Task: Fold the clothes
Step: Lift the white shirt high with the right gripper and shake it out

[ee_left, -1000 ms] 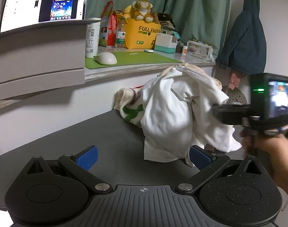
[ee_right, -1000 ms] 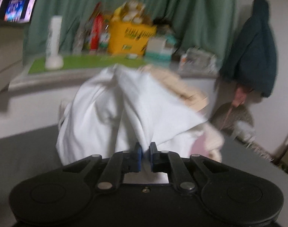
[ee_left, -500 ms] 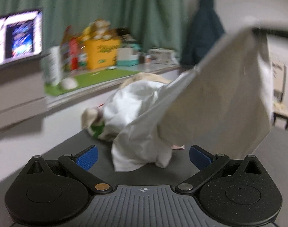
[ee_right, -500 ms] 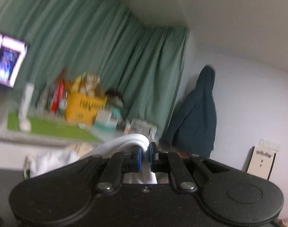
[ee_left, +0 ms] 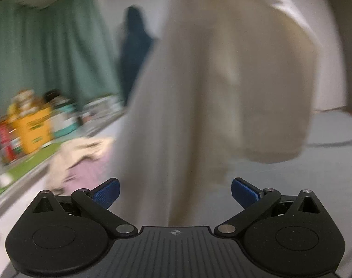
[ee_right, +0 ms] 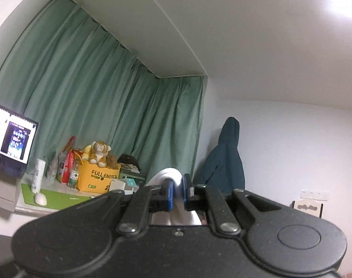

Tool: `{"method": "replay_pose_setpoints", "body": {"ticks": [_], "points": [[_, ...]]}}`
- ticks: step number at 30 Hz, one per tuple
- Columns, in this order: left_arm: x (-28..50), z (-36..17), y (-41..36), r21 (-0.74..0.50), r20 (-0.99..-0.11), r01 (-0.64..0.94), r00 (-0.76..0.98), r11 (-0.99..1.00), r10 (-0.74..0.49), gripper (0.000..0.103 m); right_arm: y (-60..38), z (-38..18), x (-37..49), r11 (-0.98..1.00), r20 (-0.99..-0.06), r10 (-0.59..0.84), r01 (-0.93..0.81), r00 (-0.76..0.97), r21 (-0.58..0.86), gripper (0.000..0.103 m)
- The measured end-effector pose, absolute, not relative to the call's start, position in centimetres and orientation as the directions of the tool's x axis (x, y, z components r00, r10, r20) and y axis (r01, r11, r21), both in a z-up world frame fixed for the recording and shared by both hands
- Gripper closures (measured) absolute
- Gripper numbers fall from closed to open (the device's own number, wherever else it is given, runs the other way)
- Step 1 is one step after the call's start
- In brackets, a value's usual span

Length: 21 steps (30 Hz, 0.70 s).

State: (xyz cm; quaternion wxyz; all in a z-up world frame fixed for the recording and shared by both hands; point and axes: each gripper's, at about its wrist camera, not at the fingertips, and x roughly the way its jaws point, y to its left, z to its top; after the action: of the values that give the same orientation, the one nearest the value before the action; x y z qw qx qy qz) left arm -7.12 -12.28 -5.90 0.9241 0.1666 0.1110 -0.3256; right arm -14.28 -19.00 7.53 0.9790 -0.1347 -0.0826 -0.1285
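Aloft, white garment [ee_left: 199, 92] pinched in R gripper [ee_right: 177, 191], L gripper [ee_left: 175, 191] agape

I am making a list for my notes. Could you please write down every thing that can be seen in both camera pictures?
white garment: one, white, hanging in front of the left gripper, a fold pinched at the right gripper
clothes pile: one, cream and pink, below the ledge
curtain: one, green, behind the ledge
hooded jacket: one, dark teal, hanging on the wall
yellow box: one, on the ledge
plush monkey: one, brown, on the yellow box
green mat: one, on the ledge
mouse: one, white, on the green mat
screen: one, lit, far left
left gripper: jaws open, black with blue pads
right gripper: jaws shut on the white garment
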Motion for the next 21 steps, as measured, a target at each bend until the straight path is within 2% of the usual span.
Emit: {"method": "replay_pose_setpoints", "body": {"ticks": [4,5,9,15,18,21], "points": [[-10.6,-5.1,-14.8,0.213,-0.288,0.706,0.706,0.675,-0.647,0.001,-20.3,9.4,-15.9,0.908,0.211,-0.279,0.329,0.937,-0.258,0.094],[-11.3,-5.0,-15.4,0.222,-0.284,0.710,0.702,0.668,-0.653,0.004,-20.6,10.1,-16.3,0.908,0.213,-0.287,0.336,0.934,-0.252,0.094],[-12.1,-5.0,-17.8,0.304,-0.263,0.668,0.744,0.680,-0.614,0.004,-21.8,12.8,-18.8,0.891,0.271,-0.317,0.384,0.909,-0.244,0.094],[-9.4,-4.0,-19.2,0.224,-0.280,0.679,0.732,0.699,-0.621,0.004,-25.0,16.4,-21.1,0.837,0.339,-0.438,0.515,0.833,-0.183,0.094],[-7.1,-4.5,-20.0,0.141,-0.326,0.679,0.719,0.720,-0.614,0.004,-27.6,16.5,-20.7,0.777,0.301,-0.541,0.604,0.785,-0.177,0.094],[-5.6,-5.5,-21.3,0.134,-0.386,0.676,0.709,0.724,-0.590,0.004,-30.4,15.5,-19.4,0.736,0.215,-0.614,0.649,0.760,-0.191,0.094]]}}
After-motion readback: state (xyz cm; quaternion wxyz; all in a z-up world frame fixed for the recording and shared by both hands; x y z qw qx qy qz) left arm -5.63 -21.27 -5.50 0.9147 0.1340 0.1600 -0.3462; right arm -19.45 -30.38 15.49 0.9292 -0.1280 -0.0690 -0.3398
